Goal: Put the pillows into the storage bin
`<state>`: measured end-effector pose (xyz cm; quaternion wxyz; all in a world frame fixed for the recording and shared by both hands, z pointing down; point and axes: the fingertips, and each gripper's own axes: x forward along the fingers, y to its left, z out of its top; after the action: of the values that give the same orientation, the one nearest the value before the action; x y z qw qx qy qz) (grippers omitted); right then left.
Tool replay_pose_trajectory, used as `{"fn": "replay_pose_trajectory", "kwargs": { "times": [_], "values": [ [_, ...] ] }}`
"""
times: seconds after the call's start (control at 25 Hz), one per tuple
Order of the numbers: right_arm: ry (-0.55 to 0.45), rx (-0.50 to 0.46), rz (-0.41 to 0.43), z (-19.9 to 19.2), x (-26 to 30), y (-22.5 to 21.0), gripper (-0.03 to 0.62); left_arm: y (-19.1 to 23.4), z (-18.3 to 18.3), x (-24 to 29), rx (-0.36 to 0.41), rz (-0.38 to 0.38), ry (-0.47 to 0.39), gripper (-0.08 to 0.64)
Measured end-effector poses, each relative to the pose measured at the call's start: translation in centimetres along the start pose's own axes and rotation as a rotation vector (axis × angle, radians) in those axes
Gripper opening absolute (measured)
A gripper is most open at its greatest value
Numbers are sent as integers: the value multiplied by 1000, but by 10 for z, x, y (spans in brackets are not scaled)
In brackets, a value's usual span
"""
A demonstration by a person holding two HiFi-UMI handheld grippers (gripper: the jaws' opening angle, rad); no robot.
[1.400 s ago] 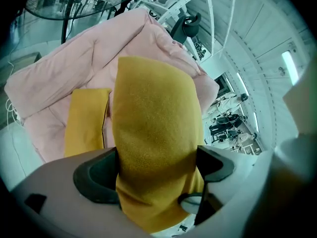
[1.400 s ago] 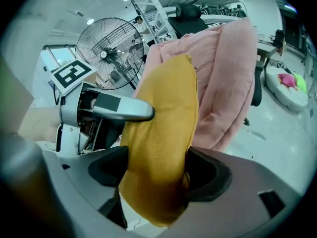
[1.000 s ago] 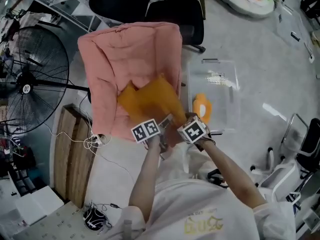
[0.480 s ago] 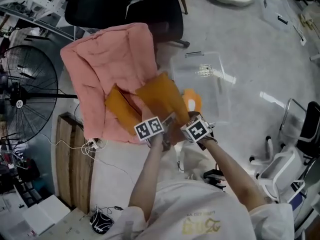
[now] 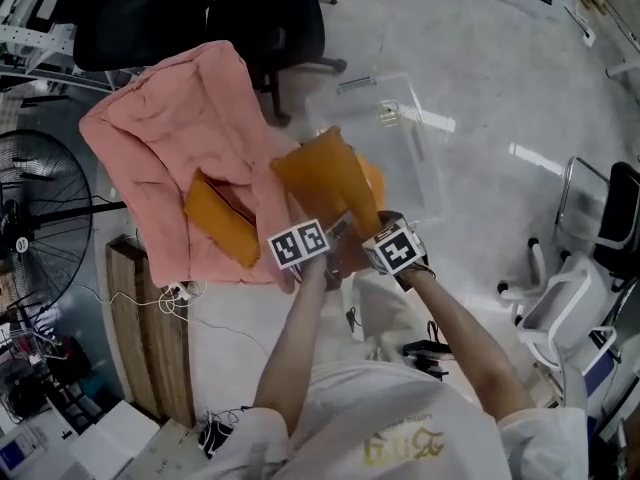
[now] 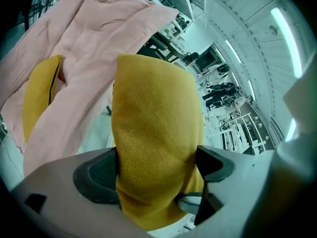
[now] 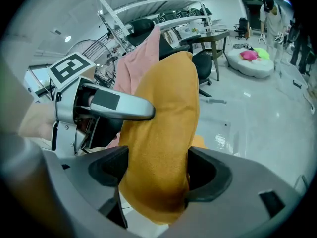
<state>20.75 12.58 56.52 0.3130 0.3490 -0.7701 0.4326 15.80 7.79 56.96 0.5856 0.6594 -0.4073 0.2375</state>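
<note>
Both grippers hold one orange pillow (image 5: 325, 183) by its near edge, raised between the pink-covered seat (image 5: 170, 148) and the clear storage bin (image 5: 400, 133). The left gripper (image 5: 328, 243) is shut on the pillow (image 6: 153, 148), its pads pressing both sides, and so is the right gripper (image 5: 368, 243) on the pillow (image 7: 161, 143). A second orange pillow (image 5: 218, 223) lies on the pink cover, also seen in the left gripper view as the pillow (image 6: 42, 98). Another orange pillow (image 5: 372, 180) shows inside the bin, mostly hidden by the held one.
A black office chair (image 5: 265, 23) stands behind the pink seat. A floor fan (image 5: 30, 228) and a wooden board (image 5: 150, 338) are at the left. A white chair frame (image 5: 590, 258) stands at the right. People stand far off in the room (image 7: 272, 14).
The held pillow has come off the pink cover and moved right, toward the bin. The second pillow on the cover now lies apart from it. Both grips are unchanged.
</note>
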Motion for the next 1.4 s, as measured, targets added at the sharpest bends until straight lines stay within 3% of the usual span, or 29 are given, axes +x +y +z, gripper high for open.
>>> {"fn": "replay_pose_trajectory", "kwargs": {
  "times": [0.68,1.4],
  "values": [
    [-37,144,-47,-33,70,-104,380,20,1,135,86,-11,72,499],
    [-15,212,-61,-88,180,-205,393,86,-16,279,60,-4,126,505]
  ]
}}
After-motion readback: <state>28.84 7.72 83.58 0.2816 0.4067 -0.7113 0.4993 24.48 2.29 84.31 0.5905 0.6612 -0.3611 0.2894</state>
